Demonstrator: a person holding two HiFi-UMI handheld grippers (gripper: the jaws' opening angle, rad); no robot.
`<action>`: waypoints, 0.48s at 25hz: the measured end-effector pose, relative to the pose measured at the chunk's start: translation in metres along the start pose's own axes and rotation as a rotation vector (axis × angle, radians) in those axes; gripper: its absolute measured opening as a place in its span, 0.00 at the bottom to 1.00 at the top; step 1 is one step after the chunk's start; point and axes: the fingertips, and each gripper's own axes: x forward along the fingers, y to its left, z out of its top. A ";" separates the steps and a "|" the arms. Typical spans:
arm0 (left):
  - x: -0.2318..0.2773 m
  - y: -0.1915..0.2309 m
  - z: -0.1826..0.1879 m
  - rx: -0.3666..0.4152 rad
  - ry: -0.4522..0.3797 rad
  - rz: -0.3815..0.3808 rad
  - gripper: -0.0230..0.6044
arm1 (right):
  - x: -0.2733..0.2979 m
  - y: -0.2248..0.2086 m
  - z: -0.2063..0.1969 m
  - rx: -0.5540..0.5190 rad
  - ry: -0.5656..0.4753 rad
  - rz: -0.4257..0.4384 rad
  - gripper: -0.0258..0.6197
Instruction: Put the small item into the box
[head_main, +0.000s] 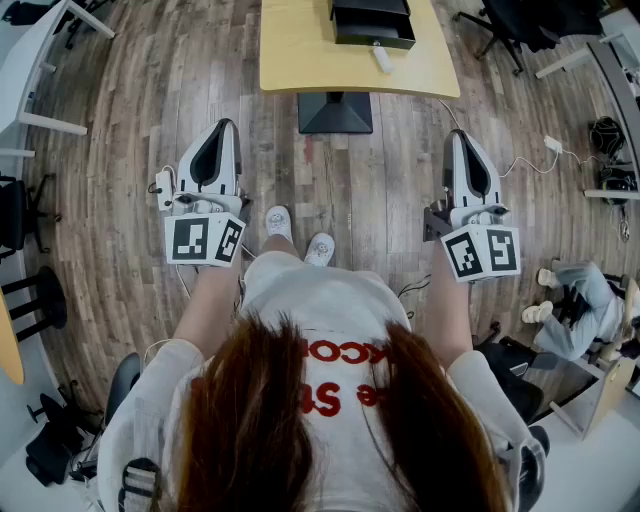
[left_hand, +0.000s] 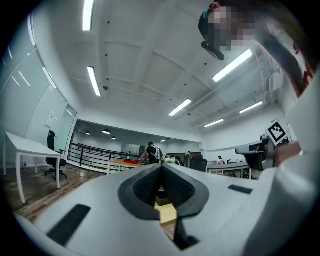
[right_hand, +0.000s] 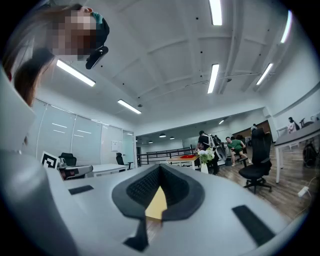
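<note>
Overhead: a person stands on a plank floor (head_main: 130, 250) facing a light wooden desk (head_main: 300, 60), a gripper in each hand, both held low and well short of it.
Small item: a white stick-like piece (head_main: 381, 57) lies flat on the desk, just in front of the black box (head_main: 372, 22), right of centre.
Long axis: runs roughly from the person toward the box, the near end tilted slightly right. Which end is which cannot be told.
Box: rectangular, long side across the desk, at the far side.
Left gripper: the left gripper (head_main: 222, 126) points forward at the desk, jaws pressed together at the tips, holding nothing.
Right gripper: the right gripper (head_main: 462, 134) is likewise closed and holding nothing, level with the left.
Edges: the item sits between the box's front wall and the desk's near edge, close to both.
Open room: a wide stretch of desk top shows left of the box. Floor lies open between the white shoes (head_main: 300, 235) and the dark pedestal base (head_main: 335, 112). A cable block (head_main: 552, 143) and a seated person (head_main: 575, 305) are off to the right.
</note>
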 end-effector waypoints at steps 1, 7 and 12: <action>0.000 0.001 0.001 0.002 -0.001 0.003 0.05 | 0.001 0.000 0.000 0.000 0.000 0.002 0.05; 0.000 -0.001 0.001 0.006 -0.004 0.009 0.05 | 0.000 0.002 0.004 0.011 -0.023 0.023 0.05; 0.005 -0.002 0.001 0.005 -0.003 0.010 0.05 | 0.006 0.001 0.008 0.039 -0.040 0.054 0.05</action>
